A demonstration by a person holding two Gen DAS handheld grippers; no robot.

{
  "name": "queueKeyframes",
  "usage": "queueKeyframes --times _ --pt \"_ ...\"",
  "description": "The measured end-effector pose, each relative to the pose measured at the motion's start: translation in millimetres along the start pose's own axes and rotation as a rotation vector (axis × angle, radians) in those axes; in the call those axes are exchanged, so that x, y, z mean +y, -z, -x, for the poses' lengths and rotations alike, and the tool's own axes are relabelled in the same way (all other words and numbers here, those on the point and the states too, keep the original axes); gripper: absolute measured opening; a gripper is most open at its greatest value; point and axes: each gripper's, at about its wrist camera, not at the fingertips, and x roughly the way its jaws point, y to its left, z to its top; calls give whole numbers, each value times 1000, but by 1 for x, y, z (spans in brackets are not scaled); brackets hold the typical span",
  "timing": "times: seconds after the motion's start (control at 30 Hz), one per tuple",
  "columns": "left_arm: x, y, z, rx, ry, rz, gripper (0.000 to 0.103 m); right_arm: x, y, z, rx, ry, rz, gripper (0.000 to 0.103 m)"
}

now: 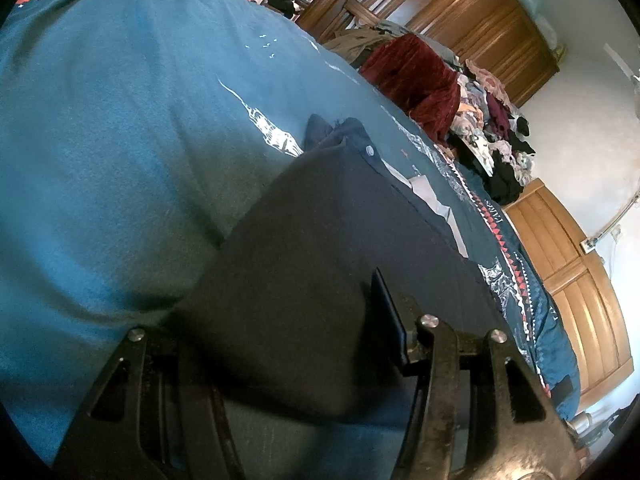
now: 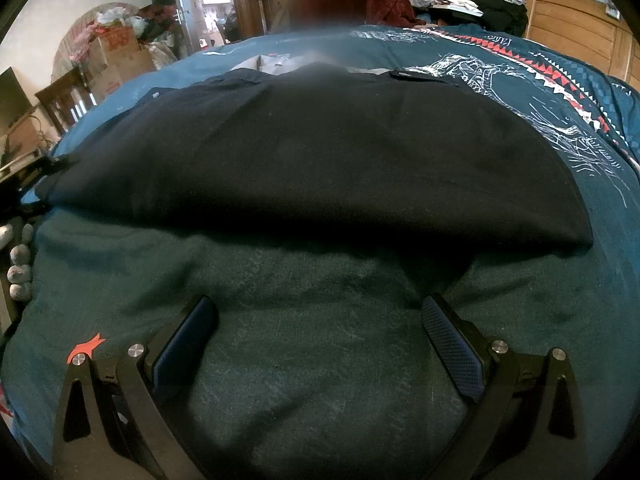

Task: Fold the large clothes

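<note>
The left gripper lies low along the bed, its fingers clamped on the near edge of the dark navy folded garment, which stretches toward 1 o'clock across the teal printed bedspread. The right gripper hovers low over the bedspread, fingers wide apart, holding nothing; the garment lies flat at 12 o'clock, just beyond its fingertips.
</note>
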Motion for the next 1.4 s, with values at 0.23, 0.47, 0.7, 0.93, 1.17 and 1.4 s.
queueKeyframes --times 0.23,0.47,0.7,0.93,1.17,1.4 --pt "-1 0 -1 2 -3 -4 55 -2 0 0 -2 -3 -2 103" --pt "-1 0 -2 3 -4 -6 56 -2 0 -1 -4 -8 -4 103" --pt "-2 0 -3 4 -5 -11 57 -2 0 -1 -5 -12 -5 103" --pt "-2 1 -4 6 -7 -17 58 -2 0 -2 -5 -13 -6 103" --pt "-3 -1 -6 11 -7 -30 62 -2 0 -2 -5 -13 -5 103" --pt "-31 8 1 30 -21 -149 75 -2 1 -1 -7 -16 -7 103"
